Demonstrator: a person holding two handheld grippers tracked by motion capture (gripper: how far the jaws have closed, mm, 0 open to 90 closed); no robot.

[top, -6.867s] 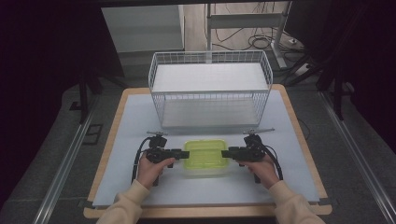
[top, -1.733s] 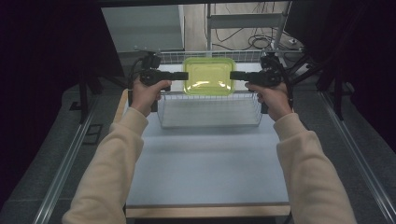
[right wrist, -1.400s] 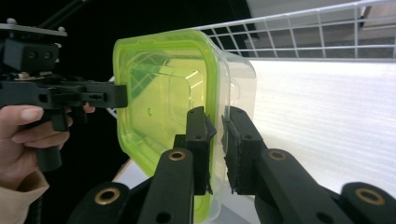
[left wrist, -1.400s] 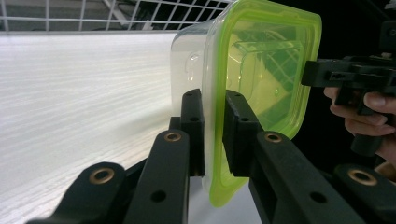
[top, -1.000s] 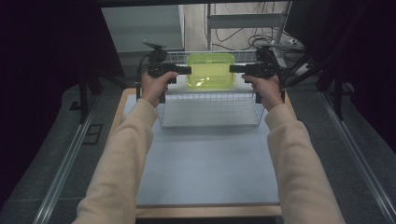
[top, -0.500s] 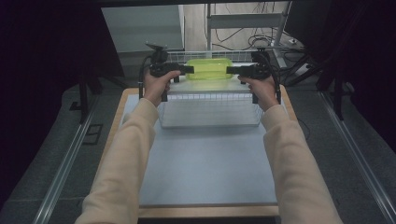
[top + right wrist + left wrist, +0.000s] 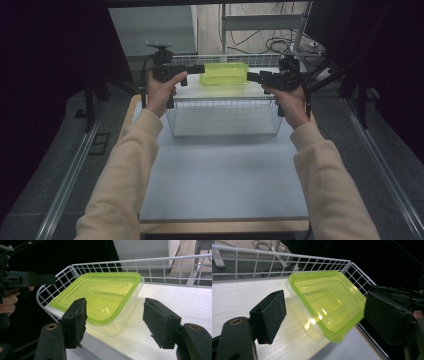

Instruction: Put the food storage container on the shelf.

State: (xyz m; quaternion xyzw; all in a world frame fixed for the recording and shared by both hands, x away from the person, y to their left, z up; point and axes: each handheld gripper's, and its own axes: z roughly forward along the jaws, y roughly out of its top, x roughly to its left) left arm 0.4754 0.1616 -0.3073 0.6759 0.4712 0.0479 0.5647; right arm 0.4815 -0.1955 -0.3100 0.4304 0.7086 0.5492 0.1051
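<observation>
Resting inside the wire basket [image 7: 223,107], the green-lidded container [image 7: 224,74] sits tilted between both spread grippers, left gripper [image 7: 197,69] and right gripper [image 7: 251,76]. Neither pinches it. Pulling back carelessly could snag a jaw on the basket and jolt the container.

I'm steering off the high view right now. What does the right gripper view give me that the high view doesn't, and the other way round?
Right gripper view alone: its own black jaws spread apart with a gap to the container, and the clear tub under the green lid.

High view alone: both forearms in cream sleeves, the table top in front of the basket, and where each hand sits beside the basket.

Both: the green-lidded container inside the white wire basket, on its white floor, with the left gripper at its far end and the right gripper at the other.
</observation>
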